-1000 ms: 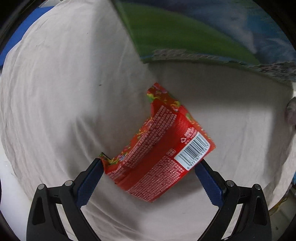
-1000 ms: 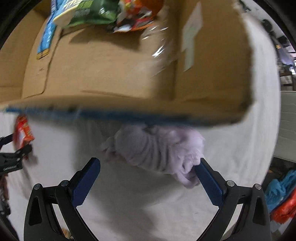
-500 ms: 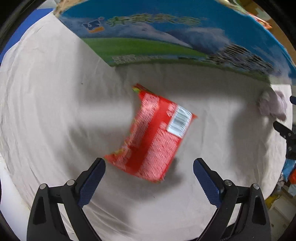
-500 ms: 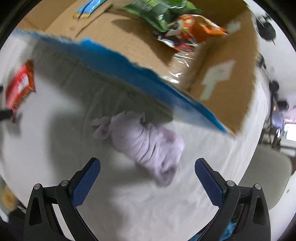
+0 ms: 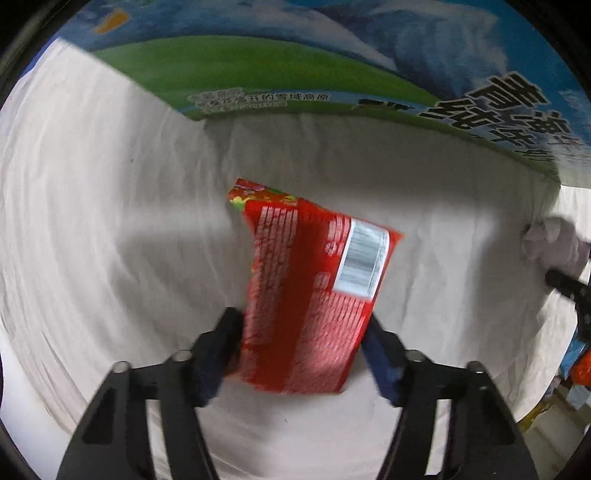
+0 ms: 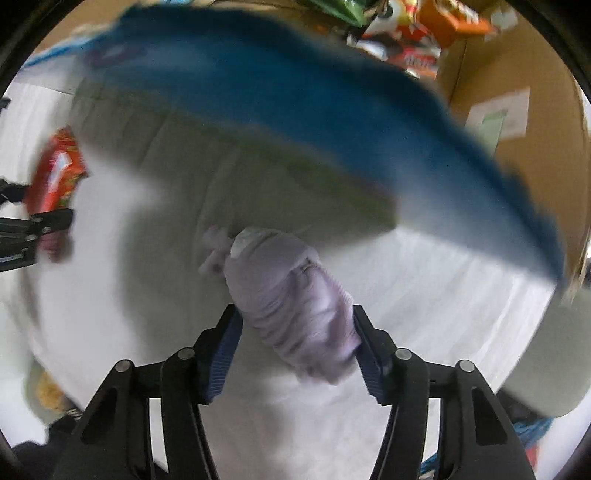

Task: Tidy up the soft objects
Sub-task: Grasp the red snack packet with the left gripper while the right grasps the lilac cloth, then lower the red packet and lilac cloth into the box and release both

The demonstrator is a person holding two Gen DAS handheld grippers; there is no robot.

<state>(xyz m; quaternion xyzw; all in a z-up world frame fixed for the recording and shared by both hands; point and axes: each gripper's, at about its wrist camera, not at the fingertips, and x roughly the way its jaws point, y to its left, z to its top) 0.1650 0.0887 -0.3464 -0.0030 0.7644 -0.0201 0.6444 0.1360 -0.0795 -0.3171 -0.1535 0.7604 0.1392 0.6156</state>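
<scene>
Left gripper [image 5: 301,347]: pads pressed against the two side edges of a red snack packet [image 5: 314,295], pinching its near end.
Right gripper [image 6: 295,350]: pads closed against the flanks of a lilac plush toy [image 6: 288,306], squeezing the end nearest the camera.
Packet position: over the white cloth [image 5: 110,221], in front of the printed cardboard box [image 5: 295,66]; whether its far end touches the cloth cannot be told.
Plush position: just in front of the box's blue outer wall [image 6: 295,110]; blur hides whether it rests on the cloth.
Box contents: other snack bags [image 6: 413,33] lie inside, seen in the right wrist view.
Packet axis: long axis runs away from the left gripper toward the box, leaning slightly left; barcode side faces the camera, the colourful sealed end is farthest.
Plush axis: runs diagonally from the pads up and left, small limbs or ears at the far end.
Risk 1: the packet is held only at its edges; slick film may buckle and slip out.
Risk 2: the plush compresses, so the hold could loosen during a lift.
Risk 3: either item could snag the box rim and drop outside.
</scene>
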